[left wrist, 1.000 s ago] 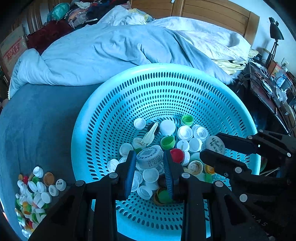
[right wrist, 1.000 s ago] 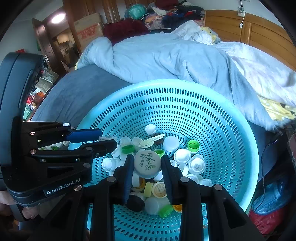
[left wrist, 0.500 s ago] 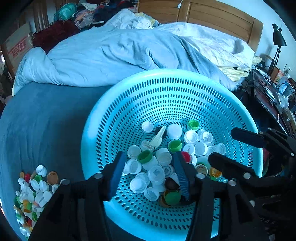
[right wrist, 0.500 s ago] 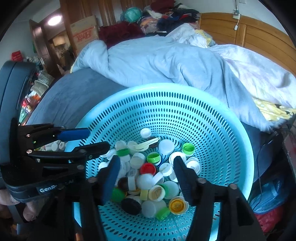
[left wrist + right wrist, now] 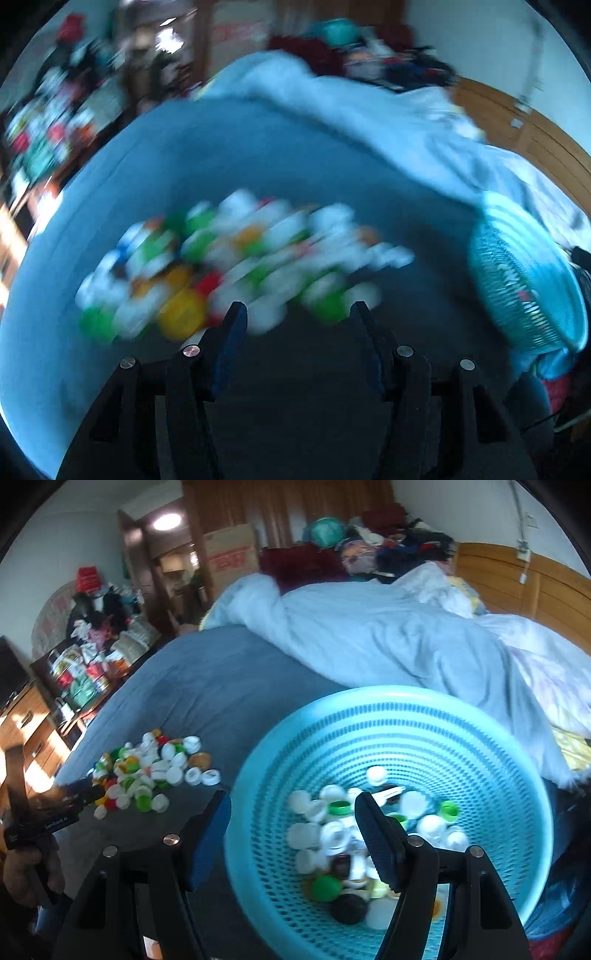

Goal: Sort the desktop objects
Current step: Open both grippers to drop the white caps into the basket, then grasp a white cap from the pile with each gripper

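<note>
A turquoise perforated basket (image 5: 388, 696) stands on the blue bed sheet and holds several bottle caps (image 5: 332, 834), mostly white with some green, plus a dark one. A loose pile of mixed caps (image 5: 147, 771) lies on the sheet to its left. My right gripper (image 5: 291, 797) hovers over the basket's left rim. Its jaws are opening and nothing is between them. In the left wrist view, which is motion-blurred, my left gripper (image 5: 299, 308) stands open and empty just in front of the cap pile (image 5: 229, 266). The basket (image 5: 517, 280) is at the right edge there.
A pale blue duvet (image 5: 369, 635) is heaped across the bed behind the basket. A person's hand (image 5: 29, 871) holds the left gripper (image 5: 81, 794) at the left edge. Cluttered shelves (image 5: 88, 664) stand past the bed's left side, and a wooden headboard (image 5: 535, 587) at the back right.
Both grippers held a white cap over the basket, then opened and let go. The left gripper swung left to the loose pile. The right gripper drew back toward the basket's left rim.
</note>
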Demonstrator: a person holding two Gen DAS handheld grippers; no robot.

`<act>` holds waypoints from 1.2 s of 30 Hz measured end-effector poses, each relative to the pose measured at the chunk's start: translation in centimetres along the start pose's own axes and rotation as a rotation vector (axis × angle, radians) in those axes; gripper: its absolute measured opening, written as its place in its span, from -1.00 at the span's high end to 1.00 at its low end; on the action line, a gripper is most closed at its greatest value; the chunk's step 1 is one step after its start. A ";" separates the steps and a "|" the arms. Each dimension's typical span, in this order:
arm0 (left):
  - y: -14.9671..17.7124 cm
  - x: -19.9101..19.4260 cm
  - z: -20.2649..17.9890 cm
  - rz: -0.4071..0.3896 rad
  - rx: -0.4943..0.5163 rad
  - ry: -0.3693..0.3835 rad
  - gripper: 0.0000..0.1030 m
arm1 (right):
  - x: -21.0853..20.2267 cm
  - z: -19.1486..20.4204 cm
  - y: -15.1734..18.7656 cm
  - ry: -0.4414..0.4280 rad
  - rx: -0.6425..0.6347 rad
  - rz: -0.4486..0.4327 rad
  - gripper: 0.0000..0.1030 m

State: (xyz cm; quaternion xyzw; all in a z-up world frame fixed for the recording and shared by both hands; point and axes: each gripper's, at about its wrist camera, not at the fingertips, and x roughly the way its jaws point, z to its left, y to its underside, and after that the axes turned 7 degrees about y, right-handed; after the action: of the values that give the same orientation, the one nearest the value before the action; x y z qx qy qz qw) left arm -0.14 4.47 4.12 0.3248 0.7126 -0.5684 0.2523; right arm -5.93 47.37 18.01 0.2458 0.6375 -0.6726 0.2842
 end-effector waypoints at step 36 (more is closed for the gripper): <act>3.0 1.7 6.8 0.016 -0.139 -0.001 0.53 | 14.7 19.7 3.6 -0.213 -0.343 0.222 -0.13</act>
State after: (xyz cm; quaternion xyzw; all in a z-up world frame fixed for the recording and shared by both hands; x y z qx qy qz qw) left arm 0.88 -1.38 -0.62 0.3119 0.7475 -0.5156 0.2794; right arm -13.33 26.59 6.50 0.1903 0.6780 -0.5412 0.4596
